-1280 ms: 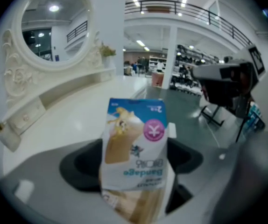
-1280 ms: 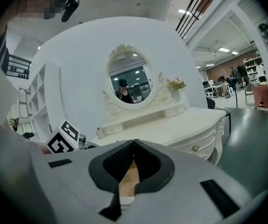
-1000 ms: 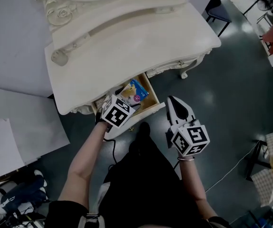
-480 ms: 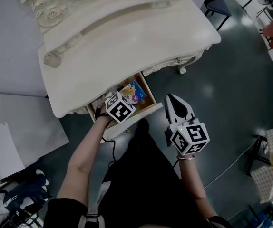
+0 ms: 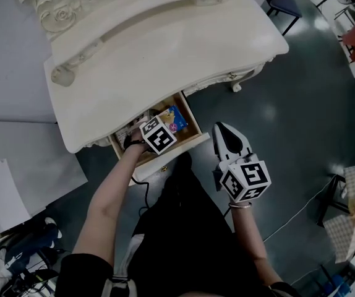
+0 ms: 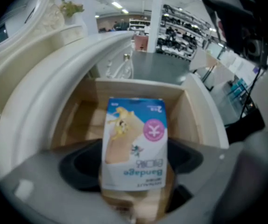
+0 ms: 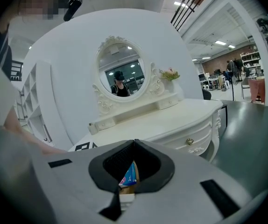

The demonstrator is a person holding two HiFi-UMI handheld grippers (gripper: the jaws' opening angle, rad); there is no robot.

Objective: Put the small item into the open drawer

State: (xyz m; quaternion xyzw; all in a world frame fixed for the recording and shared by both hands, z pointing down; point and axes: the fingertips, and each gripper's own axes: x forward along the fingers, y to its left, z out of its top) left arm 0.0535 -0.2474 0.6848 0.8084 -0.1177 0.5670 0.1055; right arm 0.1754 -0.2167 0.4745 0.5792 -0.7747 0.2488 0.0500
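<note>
The drawer (image 6: 138, 85) stands pulled out from the front of the white dressing table (image 5: 165, 48). Its inside is pale bare wood, and its front panel is white like the table. Over it, towards its back right corner, is the bandage packet (image 5: 174, 117), which is within the walls, though I can't tell if it touches the drawer floor.

The left gripper (image 6: 134, 143) reaches down into the drawer from its front edge. Its jaws are spread to the packet's width and pressed against its two side edges, so the printed face looks back at the gripper.

The packet is blue along the top and white below, with a tan panel and a small yellow cartoon figure on it. A pink circle carries a white ¥ sign. Seen from the left gripper the word "Bandage" reads upside down in blue near the lower edge, and the smaller print is too blurred to read.

The right gripper (image 5: 222, 130) is held to the right of the drawer, out over the dark floor (image 5: 276, 91), its jaws together with nothing between them. Up beyond the drawer, on the table's back, stand an oval mirror (image 7: 120, 76) and a small bunch of flowers (image 7: 170, 74).
</note>
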